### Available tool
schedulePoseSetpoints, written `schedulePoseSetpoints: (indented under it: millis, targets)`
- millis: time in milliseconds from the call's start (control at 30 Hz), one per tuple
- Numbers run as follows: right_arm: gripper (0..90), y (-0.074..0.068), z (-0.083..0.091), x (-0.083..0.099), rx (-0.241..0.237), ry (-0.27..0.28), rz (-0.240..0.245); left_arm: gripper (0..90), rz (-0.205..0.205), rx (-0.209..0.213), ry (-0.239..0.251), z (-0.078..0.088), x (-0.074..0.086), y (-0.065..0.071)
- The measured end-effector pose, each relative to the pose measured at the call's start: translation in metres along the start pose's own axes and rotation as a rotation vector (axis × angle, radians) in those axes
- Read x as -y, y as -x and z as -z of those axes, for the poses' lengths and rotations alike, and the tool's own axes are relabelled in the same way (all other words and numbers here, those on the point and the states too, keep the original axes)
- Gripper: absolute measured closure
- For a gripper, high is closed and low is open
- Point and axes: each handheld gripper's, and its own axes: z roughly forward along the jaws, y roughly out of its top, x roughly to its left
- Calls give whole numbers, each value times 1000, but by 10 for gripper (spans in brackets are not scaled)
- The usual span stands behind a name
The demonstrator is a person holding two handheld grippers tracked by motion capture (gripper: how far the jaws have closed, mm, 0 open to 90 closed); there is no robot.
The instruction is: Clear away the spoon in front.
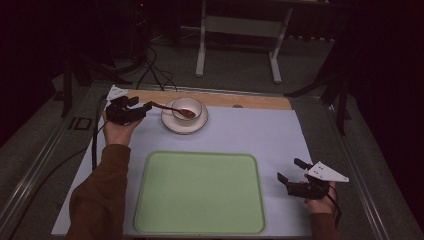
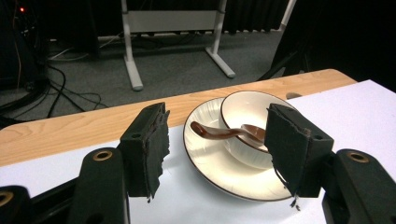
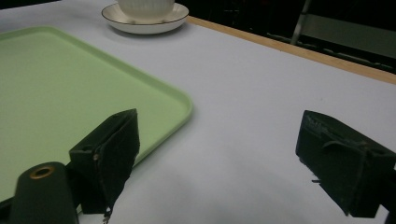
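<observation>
A white cup (image 1: pixel 189 104) stands on a white saucer (image 1: pixel 172 125) at the back left of the sheet, with a brown spoon (image 1: pixel 172 108) lying in it, handle pointing left. My left gripper (image 1: pixel 142 105) is open just left of the handle's tip. In the left gripper view the spoon (image 2: pixel 219 134) lies across the cup (image 2: pixel 247 105) and saucer (image 2: pixel 215 163), a little beyond my left gripper (image 2: pixel 218 112), whose jaws stand wide apart. My right gripper (image 1: pixel 290 170) rests open at the near right, with nothing between its jaws, as the right gripper view (image 3: pixel 222 123) confirms.
A large green tray (image 1: pixel 200 192) lies bare at the front middle of the white sheet (image 1: pixel 260 132); its corner (image 3: pixel 177 100) is left of my right gripper. A wooden table strip (image 1: pixel 250 100) runs along the back. A white table frame (image 1: pixel 202 45) and cables stand beyond.
</observation>
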Motion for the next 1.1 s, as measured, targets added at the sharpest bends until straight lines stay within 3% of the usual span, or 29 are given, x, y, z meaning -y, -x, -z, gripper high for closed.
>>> schedulePoseSetpoints:
  millis: [567,733,933,1100]
  targets:
    - [134,1,2,0,3,3,0,410,54,-20,-95,-46,6,-9]
    - [134,2,2,0,6,4,0,419,94,25,-140,-60,10,-11]
    - [134,2,2,0,6,6,-1,576,106,74,-145,-62,13,-11]
    - [135,2,2,0,8,2,-2,696,68,81,-143,-57,12,-8]
